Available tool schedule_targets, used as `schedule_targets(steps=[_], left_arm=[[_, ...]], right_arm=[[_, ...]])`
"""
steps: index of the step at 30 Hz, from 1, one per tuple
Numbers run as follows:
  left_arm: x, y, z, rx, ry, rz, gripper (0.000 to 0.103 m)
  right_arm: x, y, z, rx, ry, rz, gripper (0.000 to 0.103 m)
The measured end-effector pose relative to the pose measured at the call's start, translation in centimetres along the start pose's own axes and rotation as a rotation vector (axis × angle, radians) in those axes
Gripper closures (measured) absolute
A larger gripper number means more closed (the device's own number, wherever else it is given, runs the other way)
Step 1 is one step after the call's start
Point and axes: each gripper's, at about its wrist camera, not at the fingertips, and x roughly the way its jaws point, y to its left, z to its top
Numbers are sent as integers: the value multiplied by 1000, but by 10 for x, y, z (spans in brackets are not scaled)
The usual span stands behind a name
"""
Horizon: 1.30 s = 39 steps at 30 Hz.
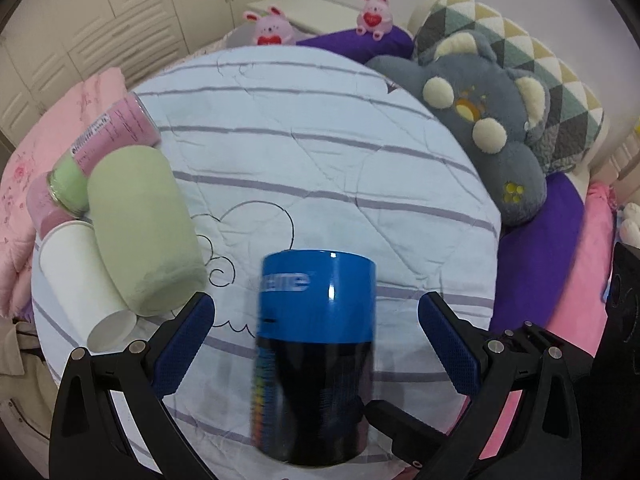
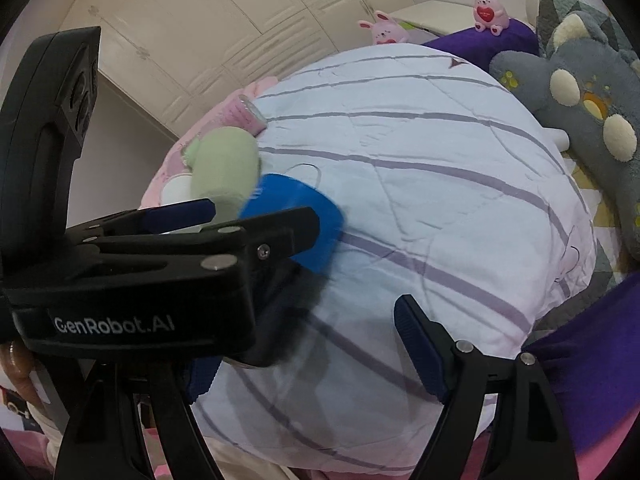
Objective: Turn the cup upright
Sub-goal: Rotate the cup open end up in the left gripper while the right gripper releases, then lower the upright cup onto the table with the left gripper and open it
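A blue and black cup lies on the white striped quilt, its blue end pointing away from me, blurred by motion. My left gripper is open, its blue pads on either side of the cup and apart from it. In the right wrist view the same cup shows partly hidden behind the left gripper's body. My right gripper is open and empty over the quilt, just right of the cup.
A green cup, a white cup and a pink bottle lie in a pile at the quilt's left edge. A grey plush toy, pillows and two pink bunnies lie to the right and back.
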Motion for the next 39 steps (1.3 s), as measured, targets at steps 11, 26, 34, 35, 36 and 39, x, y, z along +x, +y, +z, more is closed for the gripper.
schedule_targets(steps=[11, 26, 34, 35, 36, 39], left_arm=[[24, 4, 2, 6, 71, 54, 33], [-13, 31, 26, -82, -148, 35, 33], [-17, 41, 37, -120, -228, 2, 34], [-17, 42, 36, -122, -233, 0, 34], [-19, 43, 34, -126, -240, 1, 34], [-24, 44, 27, -121, -256, -10, 34]], right_arm=[[12, -3, 5, -22, 20, -4, 22], [20, 9, 20, -43, -35, -70, 22], [32, 15, 34, -57, -78, -100, 22], [33, 15, 34, -57, -78, -104, 22], [35, 16, 34, -59, -74, -113, 22], [37, 19, 33, -72, -78, -129, 22]])
